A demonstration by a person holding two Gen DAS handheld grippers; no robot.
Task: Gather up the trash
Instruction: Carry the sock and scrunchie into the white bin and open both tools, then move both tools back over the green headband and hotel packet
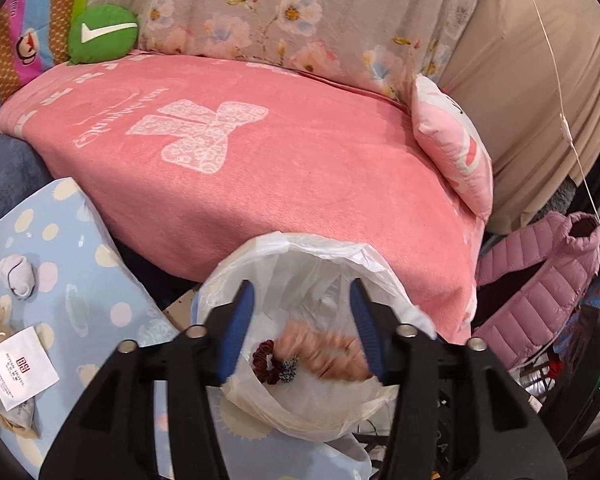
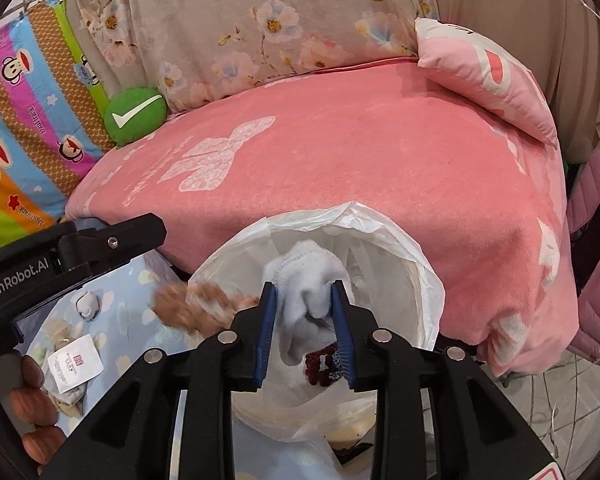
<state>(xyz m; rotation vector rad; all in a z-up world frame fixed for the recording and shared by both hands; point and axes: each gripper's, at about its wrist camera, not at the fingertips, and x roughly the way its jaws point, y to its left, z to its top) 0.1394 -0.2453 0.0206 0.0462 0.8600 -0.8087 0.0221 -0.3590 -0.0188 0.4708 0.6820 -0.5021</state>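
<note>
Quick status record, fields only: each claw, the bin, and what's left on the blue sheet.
left claw: open above the bin, a blurred tan item falling beneath it
right claw: white sock between the pads, over the bin
bin: white liner, dark red scrunchie inside
blue sheet: small grey bundle, white packet

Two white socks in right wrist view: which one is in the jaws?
The white sock over the lined bin, between the right gripper pads. The balled sock lies untouched on the blue dotted sheet.
</note>
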